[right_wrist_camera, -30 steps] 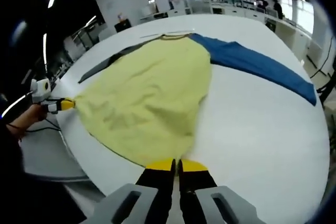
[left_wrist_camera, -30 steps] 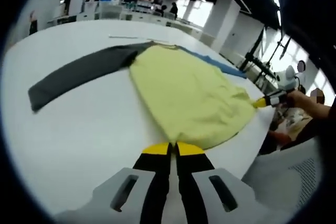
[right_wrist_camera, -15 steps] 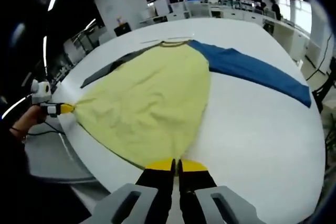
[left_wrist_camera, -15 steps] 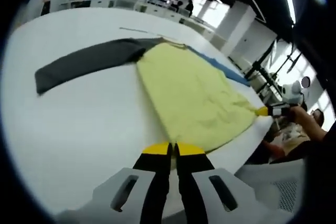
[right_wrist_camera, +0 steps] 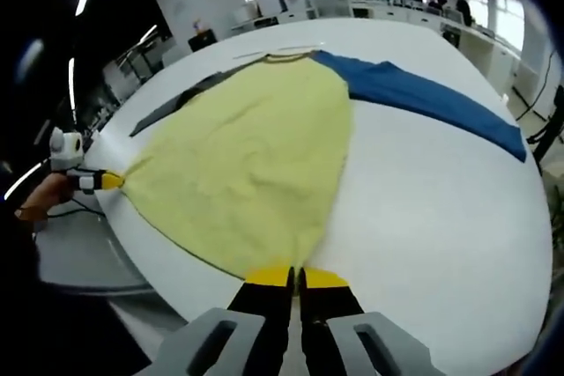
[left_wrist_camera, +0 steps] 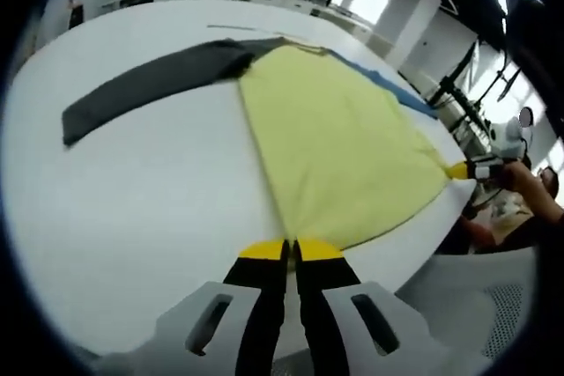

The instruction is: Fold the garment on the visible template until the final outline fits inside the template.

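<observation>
A long-sleeved shirt lies spread on a white table [left_wrist_camera: 132,209]. Its yellow body [left_wrist_camera: 344,147] [right_wrist_camera: 256,165] fans out from the collar at the far side. The grey sleeve [left_wrist_camera: 150,85] [right_wrist_camera: 172,105] stretches one way, the blue sleeve [left_wrist_camera: 401,94] [right_wrist_camera: 432,99] the other. My left gripper [left_wrist_camera: 291,249] is shut on one hem corner at the near table edge. My right gripper [right_wrist_camera: 296,277] is shut on the other hem corner. Each shows in the other's view, held by a hand: the right gripper [left_wrist_camera: 464,169], the left gripper [right_wrist_camera: 106,180]. A thin line [right_wrist_camera: 273,50] lies beyond the collar.
The hem runs along the table's near edge [right_wrist_camera: 176,279]. A white chair [left_wrist_camera: 493,305] stands just off that edge. Bare tabletop [right_wrist_camera: 441,209] lies below the blue sleeve. Desks and people fill the far background.
The yellow body has been drawn tighter between the two grippers, and its hem now runs straighter. Both views have shifted a little; the grips are unchanged.
</observation>
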The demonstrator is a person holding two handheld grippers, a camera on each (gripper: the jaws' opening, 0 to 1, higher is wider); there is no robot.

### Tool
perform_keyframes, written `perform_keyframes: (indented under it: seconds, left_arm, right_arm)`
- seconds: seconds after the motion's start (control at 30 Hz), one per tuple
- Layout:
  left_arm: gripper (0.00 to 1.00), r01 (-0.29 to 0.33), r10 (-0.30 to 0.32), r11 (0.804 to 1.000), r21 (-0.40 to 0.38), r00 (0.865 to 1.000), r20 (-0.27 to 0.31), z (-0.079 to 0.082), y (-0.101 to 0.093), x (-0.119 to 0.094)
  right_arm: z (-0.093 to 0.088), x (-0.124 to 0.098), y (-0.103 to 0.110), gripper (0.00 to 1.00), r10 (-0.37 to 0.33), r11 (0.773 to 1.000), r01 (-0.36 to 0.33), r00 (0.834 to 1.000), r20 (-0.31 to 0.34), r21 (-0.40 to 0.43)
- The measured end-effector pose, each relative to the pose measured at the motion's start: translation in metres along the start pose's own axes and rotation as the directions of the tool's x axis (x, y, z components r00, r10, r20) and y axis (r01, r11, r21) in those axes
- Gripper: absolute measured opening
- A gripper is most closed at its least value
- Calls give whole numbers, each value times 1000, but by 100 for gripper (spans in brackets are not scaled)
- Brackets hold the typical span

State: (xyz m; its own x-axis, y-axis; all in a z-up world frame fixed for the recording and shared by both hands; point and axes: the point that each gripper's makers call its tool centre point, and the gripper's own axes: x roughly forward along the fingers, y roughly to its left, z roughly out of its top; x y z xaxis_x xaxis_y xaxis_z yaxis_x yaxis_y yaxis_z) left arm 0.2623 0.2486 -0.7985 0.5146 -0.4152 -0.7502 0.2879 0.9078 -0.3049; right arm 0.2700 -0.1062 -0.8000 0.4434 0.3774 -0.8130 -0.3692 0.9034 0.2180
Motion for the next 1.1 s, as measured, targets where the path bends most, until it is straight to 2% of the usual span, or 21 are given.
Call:
perform_keyframes:
  seconds: [0.13, 0.47, 0.6, 0.77, 0.93, 1.03, 1.1]
  left_arm:
    - [0, -43, 44, 999, 29, 998, -39, -9, 7, 1]
    - [1, -48, 48, 998, 29, 999, 10, -6, 5, 0]
    - [5, -56, 53, 996, 62, 998, 47, -1, 5, -3]
    - [23, -42, 31, 995, 95, 993, 112, 11, 2, -7]
    - [42, -20, -4, 988, 154, 988, 155, 22, -3, -10]
    - [53, -14, -20, 984, 179, 982, 187, 31, -2, -13]
    - [58, -19, -22, 980, 196, 979, 202, 35, -2, -15]
  right_arm:
    - [-2, 1, -2, 0, -9, 1000, 9, 1000, -9, -12]
    - [-2, 2, -2, 1, -14, 999, 13, 1000, -18, -38]
    - [4, -2, 0, 18, -6, 1000, 6, 1000, 15, -27]
    - [18, -11, 6, 44, 26, 1000, -25, 996, 88, -5]
    - [25, -22, 2, 67, 20, 999, -24, 990, 137, 24]
    - [28, -28, -2, 78, 19, 999, -25, 987, 162, 39]
    - [30, -31, -5, 80, 18, 999, -26, 984, 177, 43]
